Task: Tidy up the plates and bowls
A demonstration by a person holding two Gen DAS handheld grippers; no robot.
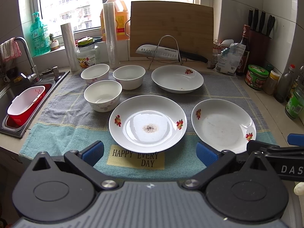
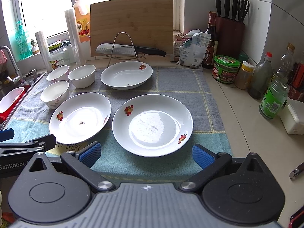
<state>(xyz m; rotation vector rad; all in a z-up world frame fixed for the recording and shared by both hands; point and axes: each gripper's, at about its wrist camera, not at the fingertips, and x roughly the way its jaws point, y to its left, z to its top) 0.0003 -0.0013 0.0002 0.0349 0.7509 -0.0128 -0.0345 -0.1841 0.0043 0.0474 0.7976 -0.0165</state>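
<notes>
Three white plates with red flower prints lie on a towel: a near-left plate (image 1: 147, 123) (image 2: 79, 116), a near-right plate (image 1: 223, 125) (image 2: 152, 124) and a far plate (image 1: 177, 78) (image 2: 126, 75). Three white bowls (image 1: 102, 95) (image 1: 95, 73) (image 1: 129, 76) stand close together at the towel's left (image 2: 55, 94) (image 2: 57, 73) (image 2: 81, 75). My left gripper (image 1: 150, 153) is open just before the near-left plate's front rim, holding nothing. My right gripper (image 2: 146, 154) is open before the near-right plate's front rim, also holding nothing. Each gripper's side shows in the other's view.
The blue-grey towel (image 1: 62, 133) covers the counter. A sink with a red basin (image 1: 24, 104) lies left. A cutting board (image 1: 171, 28), knife on a wire rack (image 1: 167, 52), jars and bottles (image 2: 273, 98), and a knife block (image 2: 230, 34) line the back and right.
</notes>
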